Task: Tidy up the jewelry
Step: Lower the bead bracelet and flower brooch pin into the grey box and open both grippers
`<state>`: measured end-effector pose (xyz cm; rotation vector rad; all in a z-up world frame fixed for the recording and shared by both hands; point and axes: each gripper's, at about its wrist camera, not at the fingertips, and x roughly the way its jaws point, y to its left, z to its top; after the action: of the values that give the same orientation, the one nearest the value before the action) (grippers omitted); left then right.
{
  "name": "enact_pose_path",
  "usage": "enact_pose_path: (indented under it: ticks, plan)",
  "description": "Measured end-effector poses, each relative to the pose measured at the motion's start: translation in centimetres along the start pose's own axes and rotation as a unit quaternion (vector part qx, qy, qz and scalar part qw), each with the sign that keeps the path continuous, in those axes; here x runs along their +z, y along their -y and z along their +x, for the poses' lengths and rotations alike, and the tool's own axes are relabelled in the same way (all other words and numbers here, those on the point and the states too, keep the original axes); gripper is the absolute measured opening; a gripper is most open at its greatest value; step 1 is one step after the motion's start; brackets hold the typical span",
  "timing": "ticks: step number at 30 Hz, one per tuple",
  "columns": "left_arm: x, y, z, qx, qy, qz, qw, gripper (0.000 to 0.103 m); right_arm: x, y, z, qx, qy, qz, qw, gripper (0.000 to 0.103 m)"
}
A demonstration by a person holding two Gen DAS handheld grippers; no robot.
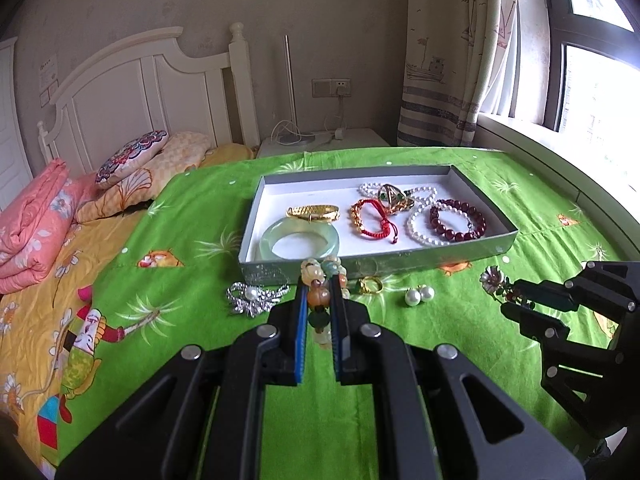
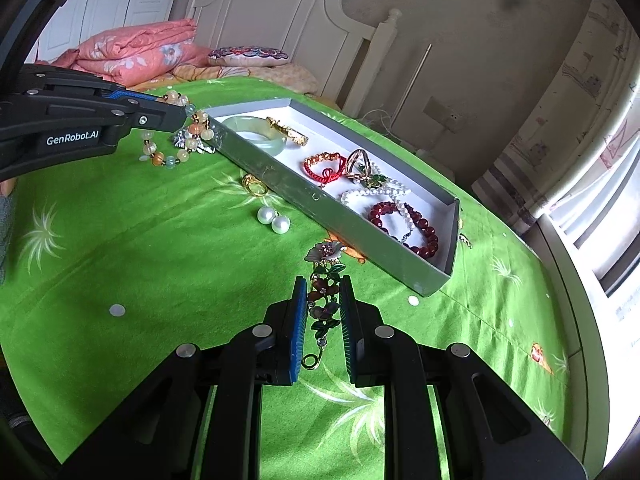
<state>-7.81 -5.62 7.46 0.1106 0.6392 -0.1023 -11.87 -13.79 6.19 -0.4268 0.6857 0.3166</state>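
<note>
My left gripper [image 1: 320, 285] is shut on a beaded bracelet [image 1: 318, 270] of orange, pale and green beads, held just above the green cloth in front of the grey tray [image 1: 400, 258]. In the right wrist view the bracelet [image 2: 176, 148] hangs as a loop from the left gripper [image 2: 182, 118] near the tray's left corner. My right gripper [image 2: 323, 283] is shut on a flower brooch [image 2: 325, 254] whose bloom sticks out past the fingertips, close to the tray's front wall [image 2: 340, 220]. The left wrist view shows the right gripper [image 1: 510, 300] and brooch [image 1: 493, 277] at right.
The tray holds a jade bangle [image 1: 298, 240], gold bracelet [image 1: 314, 213], red cord bracelet [image 1: 372, 220], pearl strand [image 1: 420, 226] and dark red beads [image 1: 458, 220]. On the cloth lie a silver bow brooch [image 1: 254, 298], gold ring [image 1: 370, 285] and pearl earrings [image 1: 419, 295].
</note>
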Motion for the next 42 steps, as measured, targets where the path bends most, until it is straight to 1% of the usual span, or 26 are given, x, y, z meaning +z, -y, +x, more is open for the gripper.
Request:
enact_pose_path:
  ticks: [3,6,9,14,19,25,28,31,35,39,41,42]
  plan:
    - [1.4,0.1,-0.3,0.0,0.011,0.005,0.9999,0.009,0.4,0.6,-0.1,-0.001,0.008,0.01,1.0,0.017]
    - [2.7,0.3,-0.1,-0.004,0.015,0.008,0.9998,0.009,1.0,2.4,-0.6,0.024,0.025,0.051,0.998,0.017]
    - [4.2,0.1,0.6,-0.008,0.014,0.008,0.9998,0.009,1.7,4.2,-0.7,0.038,0.039,0.079,0.995,0.017]
    - [6.8,-0.1,2.7,-0.019,0.001,0.008,0.9998,0.009,2.7,7.5,0.4,0.079,0.05,0.136,0.986,0.017]
    - [9.2,-0.4,5.1,-0.025,-0.016,0.005,0.9995,0.01,3.9,9.3,2.5,0.099,0.043,0.166,0.98,0.017]
    - [11.0,-0.7,9.6,-0.016,-0.05,-0.004,0.9986,0.01,5.5,10.3,5.9,0.094,0.023,0.184,0.978,0.017]
    - [11.1,-1.0,12.3,-0.018,-0.073,-0.023,0.9969,0.01,6.0,10.6,7.7,0.093,0.01,0.194,0.977,0.017]
    - [11.1,-1.2,14.4,-0.023,-0.087,-0.045,0.9949,0.01,6.3,10.3,8.8,0.092,0.001,0.195,0.976,0.017]
    - [11.5,-0.6,15.8,-0.027,-0.081,-0.047,0.9952,0.01,6.3,9.8,9.5,0.09,-0.004,0.194,0.977,0.017]
    - [12.1,0.1,16.0,-0.029,-0.065,-0.045,0.9964,0.011,6.0,10.1,9.9,0.085,-0.006,0.199,0.976,0.017]
    - [12.4,0.3,15.9,-0.025,-0.059,-0.042,0.997,0.015,5.9,10.4,10.0,0.084,-0.006,0.206,0.975,0.017]
    - [12.4,0.3,15.8,-0.026,-0.058,-0.042,0.9971,0.029,5.8,10.5,9.9,0.084,-0.004,0.209,0.974,0.018]
